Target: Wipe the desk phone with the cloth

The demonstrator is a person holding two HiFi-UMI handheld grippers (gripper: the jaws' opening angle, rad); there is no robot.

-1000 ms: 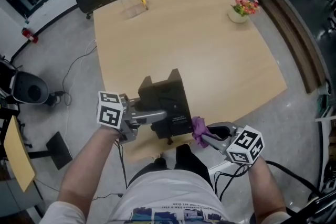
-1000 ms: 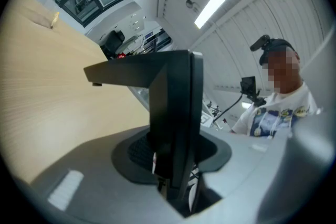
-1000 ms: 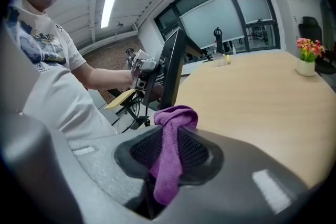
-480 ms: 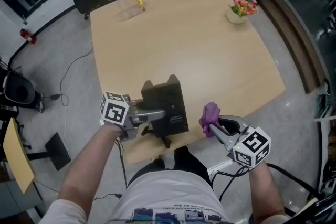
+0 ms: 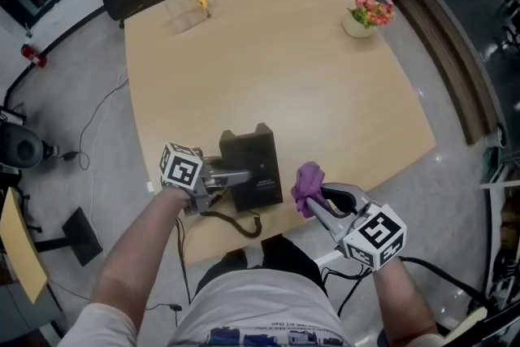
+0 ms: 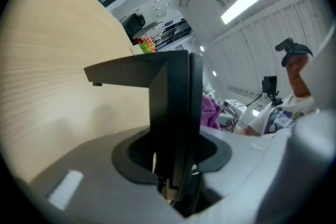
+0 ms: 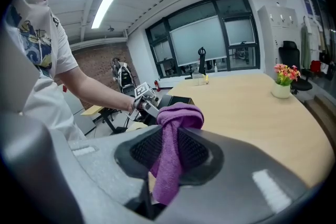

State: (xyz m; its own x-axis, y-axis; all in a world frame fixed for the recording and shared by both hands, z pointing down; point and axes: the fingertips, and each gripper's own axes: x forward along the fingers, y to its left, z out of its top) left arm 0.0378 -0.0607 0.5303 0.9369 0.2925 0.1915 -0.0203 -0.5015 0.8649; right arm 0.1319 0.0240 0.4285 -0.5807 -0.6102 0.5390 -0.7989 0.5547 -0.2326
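The black desk phone point(image 5: 253, 165) sits at the near edge of the worktop point(image 5: 284, 61), its side clamped between the left tongs point(image 5: 244, 177). Just to its right, the purple cloth point(image 5: 307, 183) is pinched tight in the right tongs point(image 5: 312, 204), bunched above them and clear of the phone. A flower pot point(image 5: 366, 14) stands at the far corner.

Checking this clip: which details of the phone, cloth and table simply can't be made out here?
Phone keys: head view, too small and dark; left gripper view shows only its edge.
Cord near end: head view, hidden under the left gripper.
Cloth tail: right gripper view, sunk between the jaws of the right gripper.
Yellow thing on the far table: head view, too small.
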